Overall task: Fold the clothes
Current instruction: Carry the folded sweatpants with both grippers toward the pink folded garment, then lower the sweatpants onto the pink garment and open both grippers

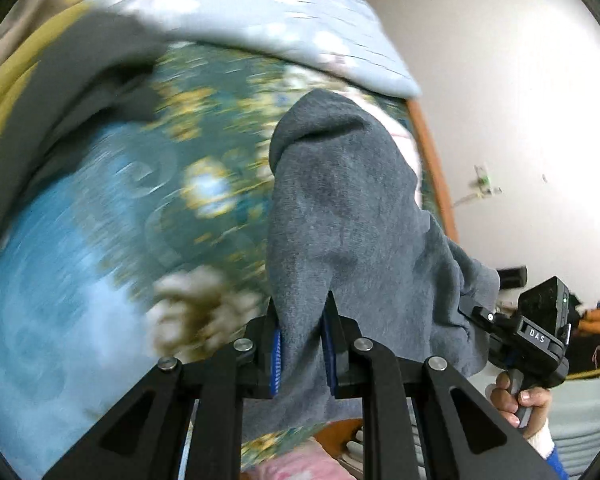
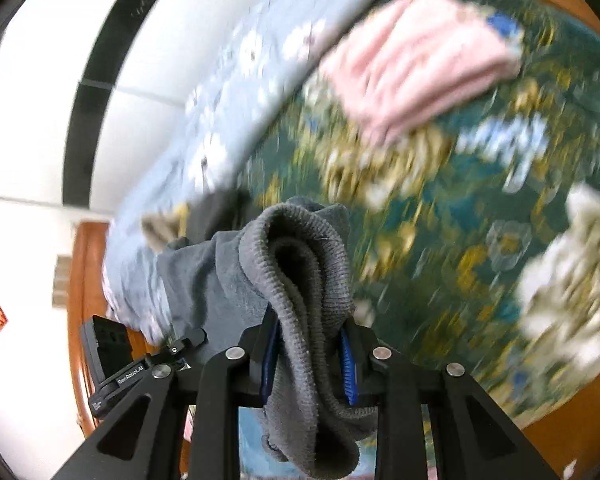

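left gripper [image 1: 302, 354] fingers clamp grey garment [image 1: 340, 208] | right gripper [image 2: 312, 364] fingers clamp ribbed hem [image 2: 300, 280]

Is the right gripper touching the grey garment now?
Touching. The right wrist view shows the right gripper shut on the grey garment, whose ribbed edge is pinched between both blue pads.

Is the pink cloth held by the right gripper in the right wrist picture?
No, the right gripper is shut on the grey garment, while the pink cloth lies apart on the bed cover.
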The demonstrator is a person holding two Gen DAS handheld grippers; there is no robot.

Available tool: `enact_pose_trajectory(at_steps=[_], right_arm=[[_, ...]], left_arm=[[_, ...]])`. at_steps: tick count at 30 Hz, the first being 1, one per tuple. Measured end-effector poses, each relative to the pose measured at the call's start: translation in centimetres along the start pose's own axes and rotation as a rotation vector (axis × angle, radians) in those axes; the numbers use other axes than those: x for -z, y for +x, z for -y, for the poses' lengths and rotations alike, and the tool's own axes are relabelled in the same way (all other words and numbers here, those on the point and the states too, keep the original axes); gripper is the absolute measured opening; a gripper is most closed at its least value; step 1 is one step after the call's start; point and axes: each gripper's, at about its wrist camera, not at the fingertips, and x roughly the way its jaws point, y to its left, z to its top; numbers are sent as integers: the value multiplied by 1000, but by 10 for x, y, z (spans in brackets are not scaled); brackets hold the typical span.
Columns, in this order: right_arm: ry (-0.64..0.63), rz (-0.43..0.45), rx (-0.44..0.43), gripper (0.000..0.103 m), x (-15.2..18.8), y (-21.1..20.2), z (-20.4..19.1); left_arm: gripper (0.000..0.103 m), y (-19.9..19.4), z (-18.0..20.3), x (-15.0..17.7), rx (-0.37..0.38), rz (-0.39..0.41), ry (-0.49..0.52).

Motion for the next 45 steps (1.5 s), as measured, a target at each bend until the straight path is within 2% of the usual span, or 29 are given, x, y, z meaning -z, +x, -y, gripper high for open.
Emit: enact_pose_trajectory(at_steps=[5,8,11,15,21,25,29,34,37,39,41,43,45], right_arm=[[-9,40,-35,28,-103,-34,50],[5,10,-31,28,-175,-39,79],[-8,-36,-31,28,-239,-35,99],[-28,-105,-33,28,-314,-16,120],[-68,-155,-34,28,-389,28,125],[-66,-180,27,30,-414,57,134],[-28,-201,93,34,-423,86,150],[-39,-162,90,48,-420,81,159],[-86,-40,170,48,-417,51,159],[-100,10,183,48,-414,36,156],[-116,36,170,48,-409,26,148],[-213,27,134,48,-396,28,126],[-305,12,97,48,-383,32,105]], left_arm=[[17,58,86,-57,-37,18,57],[17,99,122,-88,-53,-1,-6],[17,135,148,-118,-109,-24,-8],[17,169,160,-158,-145,-41,-56],[17,203,159,-208,-183,-65,-91],[17,231,136,-232,-235,-92,-151],[17,258,108,-244,-304,-119,-214],[29,254,82,-238,-268,-92,-302],[32,234,85,-235,-383,-8,-233],[32,226,95,-236,-432,26,-174],[32,221,113,-235,-413,56,-92],[32,217,132,-233,-388,86,-8],[33,225,147,-227,-358,64,65]])
